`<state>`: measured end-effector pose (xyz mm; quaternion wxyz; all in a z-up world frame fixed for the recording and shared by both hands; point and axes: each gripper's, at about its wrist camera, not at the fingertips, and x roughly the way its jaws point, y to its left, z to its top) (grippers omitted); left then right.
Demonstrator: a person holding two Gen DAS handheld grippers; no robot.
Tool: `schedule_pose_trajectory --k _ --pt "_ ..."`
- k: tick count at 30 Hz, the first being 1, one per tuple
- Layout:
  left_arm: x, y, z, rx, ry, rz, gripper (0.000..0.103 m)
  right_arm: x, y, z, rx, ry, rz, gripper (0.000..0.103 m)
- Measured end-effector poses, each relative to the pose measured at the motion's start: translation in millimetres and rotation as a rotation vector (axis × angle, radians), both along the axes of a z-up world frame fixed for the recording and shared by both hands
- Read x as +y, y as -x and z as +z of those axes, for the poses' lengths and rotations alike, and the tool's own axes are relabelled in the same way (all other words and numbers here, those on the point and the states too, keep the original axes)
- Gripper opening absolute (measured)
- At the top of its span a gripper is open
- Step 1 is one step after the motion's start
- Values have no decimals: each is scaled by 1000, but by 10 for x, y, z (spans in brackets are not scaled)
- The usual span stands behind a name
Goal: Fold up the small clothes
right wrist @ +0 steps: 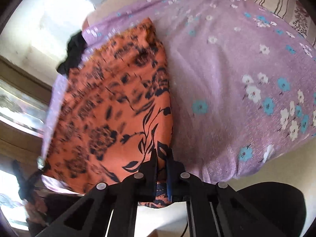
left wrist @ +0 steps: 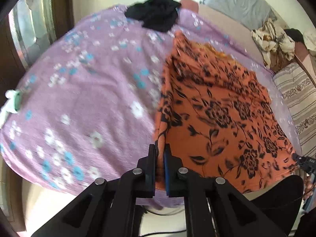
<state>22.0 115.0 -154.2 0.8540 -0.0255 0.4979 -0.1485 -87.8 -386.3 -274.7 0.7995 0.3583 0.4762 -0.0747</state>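
Here, left tongs (left wrist: 160,148) and right tongs (right wrist: 162,154) both clenched on thin orange floral garment (left wrist: 217,108) corners; nubby lilac sheet (left wrist: 88,98) beneath.

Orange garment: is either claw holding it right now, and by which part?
Both. The left claw pinches the orange garment at its near left corner; the right claw pinches its near right corner.

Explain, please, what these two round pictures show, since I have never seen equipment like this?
No robot here: a person carries a two-finger tool in each hand, with a wide-angle camera looking along its fingers. One picture comes from the left hand-held gripper, the other from the right hand-held gripper. Each is shut on a near corner of an orange garment with black flowers, which lies on a lilac flowered sheet. A crumpled black garment sits at the sheet's far edge.
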Motion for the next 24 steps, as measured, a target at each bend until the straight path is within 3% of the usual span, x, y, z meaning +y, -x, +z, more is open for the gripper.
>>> schedule_pose_trajectory --k 5,9,10,12,13,14,17,18,19,21,24 --pt "98 -61 -99 52 -21 4 8 -101 44 117 3 57 -4 6" --pt "-38 -67 -256 106 -63 -21 10 -99 22 -84 66 -16 11 10" --pt "-56 -68 -265 106 -79 -21 18 -95 12 -116 79 -23 12 10" --pt "-56 -80 -237 89 -77 -20 43 -117 31 -115 67 -22 1 10" --pt "-45 -88 -215 75 -72 -14 62 -149 50 -95 51 -16 -20 10" --pt "-39 -103 -195 59 -68 -7 71 -169 60 -83 44 -4 -33 10" --pt "-28 -182 -170 59 -39 -6 71 -188 79 -106 68 14 -55 40" --pt "-34 -210 -194 77 -24 -14 71 -200 82 -146 66 -16 -61 61" --pt "-46 -243 -233 101 -12 -22 71 -195 92 -182 58 -46 -70 67" --pt "-64 -259 -308 140 1 -32 71 -154 74 -269 66 -91 -66 67" --pt "-111 -243 -425 184 11 -43 70 32 -19 -418 128 -54 -16 67"
